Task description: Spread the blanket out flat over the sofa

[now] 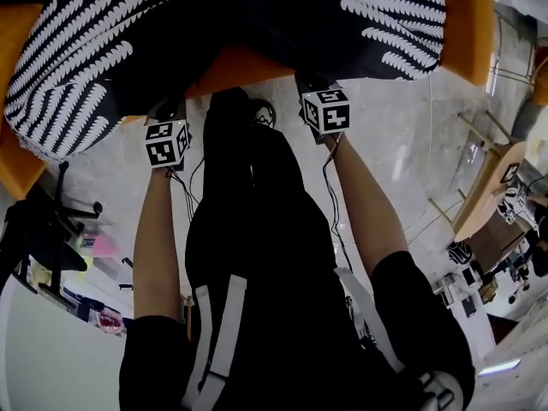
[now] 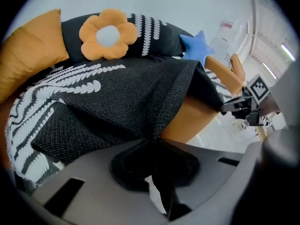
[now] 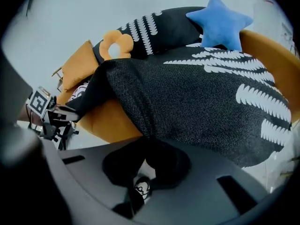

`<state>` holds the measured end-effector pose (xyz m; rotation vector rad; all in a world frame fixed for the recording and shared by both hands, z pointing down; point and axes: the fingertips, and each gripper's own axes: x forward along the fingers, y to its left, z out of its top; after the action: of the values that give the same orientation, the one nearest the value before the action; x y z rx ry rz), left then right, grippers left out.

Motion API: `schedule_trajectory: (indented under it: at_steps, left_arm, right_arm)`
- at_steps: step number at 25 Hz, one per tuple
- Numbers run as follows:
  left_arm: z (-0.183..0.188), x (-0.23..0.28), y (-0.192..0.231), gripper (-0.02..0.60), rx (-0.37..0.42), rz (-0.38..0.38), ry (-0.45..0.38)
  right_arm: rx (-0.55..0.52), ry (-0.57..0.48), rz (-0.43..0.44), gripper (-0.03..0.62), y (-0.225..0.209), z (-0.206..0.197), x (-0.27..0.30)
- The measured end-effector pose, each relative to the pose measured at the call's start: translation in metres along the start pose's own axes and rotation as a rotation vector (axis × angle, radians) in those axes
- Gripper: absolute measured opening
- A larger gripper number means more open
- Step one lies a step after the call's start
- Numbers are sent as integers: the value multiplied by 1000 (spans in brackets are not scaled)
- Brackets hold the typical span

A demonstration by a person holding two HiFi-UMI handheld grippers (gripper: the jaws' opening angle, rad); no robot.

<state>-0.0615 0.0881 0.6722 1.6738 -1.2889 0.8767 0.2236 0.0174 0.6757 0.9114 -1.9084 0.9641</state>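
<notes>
A black blanket [image 1: 257, 15] with white leaf print lies over the orange sofa [image 1: 240, 65], and its near edge is lifted between my two grippers. My left gripper [image 1: 169, 107] is shut on the blanket's edge [image 2: 140, 102], with cloth bunched between its jaws [image 2: 153, 146]. Further right, my right gripper [image 1: 310, 86] is shut on the same edge [image 3: 187, 97], pinching a fold [image 3: 146, 146]. The blanket sags between the two grips and bare orange seat shows under it. Each gripper view shows the other gripper, the right gripper [image 2: 246, 106] and the left gripper [image 3: 52, 115].
On the sofa back rest an orange flower cushion [image 2: 108, 34], a blue star cushion [image 3: 219, 22] and a plain orange cushion [image 2: 30, 50]. A wooden table [image 1: 492, 187] stands at the right, a dark chair base [image 1: 51, 221] at the left. The person stands on pale floor [image 1: 402, 152].
</notes>
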Motion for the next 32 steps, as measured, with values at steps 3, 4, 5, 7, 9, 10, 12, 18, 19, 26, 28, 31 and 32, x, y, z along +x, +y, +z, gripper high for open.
schedule_trajectory:
  at_steps: [3,4,5,7,9,10,12,18,19,26,28,31,32]
  left_arm:
    - [-9,-9,-4,54,3,12,-5]
    - [-10,-13,-6,54,9,16,-11]
    - [-10,-18,-8,54,17,19,-17]
    - [-10,-26,-13,52,26,21,-27]
    - [-17,-34,-19,52,31,20,-21]
    - [-23,-38,-22,52,34,20,-13]
    - [-34,-47,-26,52,39,23,3]
    - [-52,-62,-20,52,28,34,17]
    - [-54,-63,-21,52,23,35,17]
    - [-71,-67,-27,51,32,61,27]
    - [-79,-74,-25,50,30,73,26]
    - [-90,-79,-22,49,11,85,21]
    - [-93,-80,-20,49,3,86,20]
  right_arm:
    - [-11,-3,2,34,2,-8,-9]
    - [-11,-9,5,34,3,-10,-12]
    - [-9,-16,7,34,3,-11,-15]
    - [-9,-29,8,34,2,-11,-24]
    - [-20,-27,5,34,1,-15,-33]
    - [-31,-23,5,34,2,-18,-37]
    - [-53,-17,7,34,3,-23,-44]
    - [-69,-19,1,34,4,-31,-52]
    - [-68,-19,0,34,3,-33,-53]
    - [-68,-26,-8,34,3,-48,-60]
    - [-65,-20,-14,34,5,-57,-64]
    - [-57,-7,-16,34,3,-72,-64]
    - [-56,0,-15,34,2,-77,-63]
